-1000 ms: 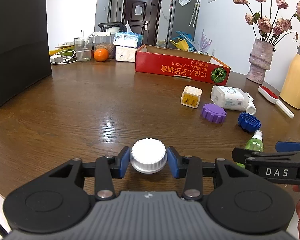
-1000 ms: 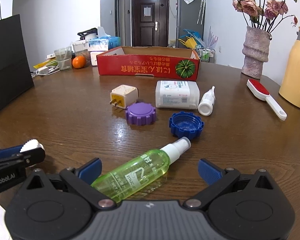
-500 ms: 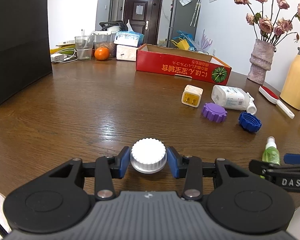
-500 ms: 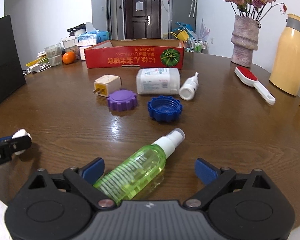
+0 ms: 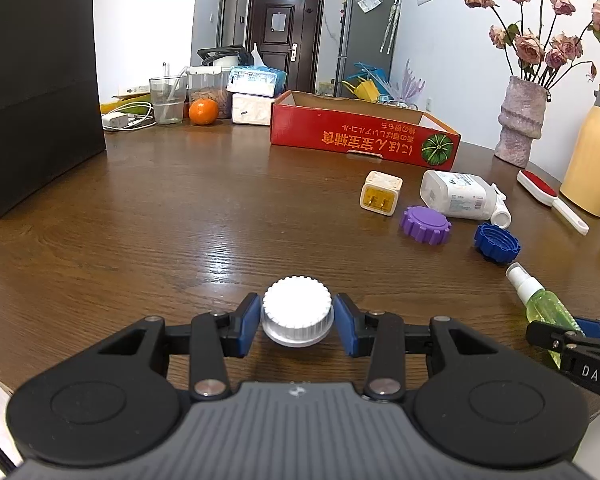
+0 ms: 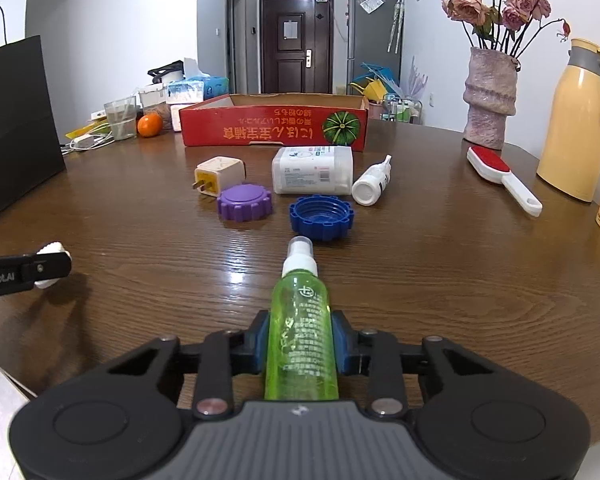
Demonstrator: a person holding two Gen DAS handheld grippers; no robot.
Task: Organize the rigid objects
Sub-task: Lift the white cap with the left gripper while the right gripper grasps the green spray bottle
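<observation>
My left gripper [image 5: 297, 322] is shut on a white ribbed cap [image 5: 297, 316] just above the brown table; the cap also shows in the right wrist view [image 6: 52, 258]. My right gripper [image 6: 300, 344] is shut on a green spray bottle [image 6: 301, 336], nozzle pointing away; the bottle also shows in the left wrist view [image 5: 540, 304]. Ahead lie a purple lid [image 6: 244, 202], a blue lid [image 6: 321, 217], a yellow-white plug adapter [image 6: 219, 175], a white flat bottle [image 6: 312, 170] and a small white dropper bottle [image 6: 372, 184]. An open red cardboard box [image 6: 274, 128] stands behind them.
A black paper bag [image 5: 36, 88] stands at the left. A vase of dried roses [image 6: 488, 96], a yellow thermos [image 6: 576, 120] and a red lint brush [image 6: 500, 178] are at the right. A glass, an orange [image 5: 203, 112] and tissue boxes sit at the back.
My right gripper has closed on the green spray bottle, which turned from slanting to straight ahead between the fingers. My left gripper has kept its hold on the white cap.
</observation>
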